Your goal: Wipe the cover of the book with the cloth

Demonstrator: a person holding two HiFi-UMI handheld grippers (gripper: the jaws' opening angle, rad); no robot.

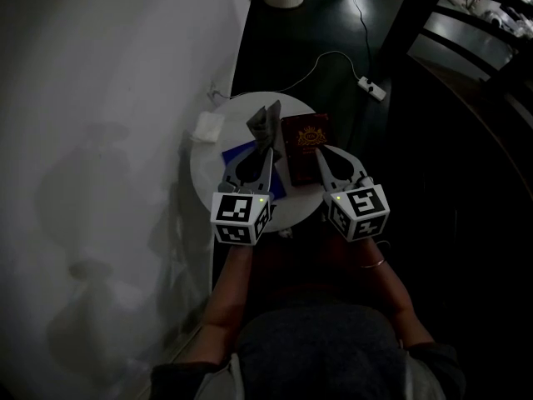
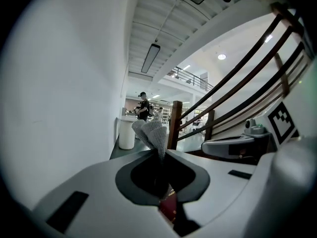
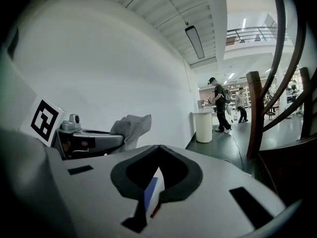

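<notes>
Left gripper [image 1: 267,152] pinches the cloth [image 1: 265,123] upright, just left of the book [image 1: 303,140]. The book lies on the table [image 1: 208,169], long axis pointing away. Right gripper [image 1: 321,153], jaws together, sits at its right edge.

Cloth [image 1: 265,123]: grey fabric, coarse nubbly weave, matt.
Book [image 1: 305,148]: dark red cover, smooth, slight sheen; gilt emblem.
Surface [image 1: 208,173]: white, smooth, matt.
Left tool [image 2: 163,155], right tool [image 3: 158,145]: pale moulded plastic, smooth satin finish; inner pads [image 2: 141,176] dark, matt.
Stair post [image 3: 254,113]: dark varnished wood.
Floor [image 3: 224,143]: dark, smooth, faint gloss.
</notes>
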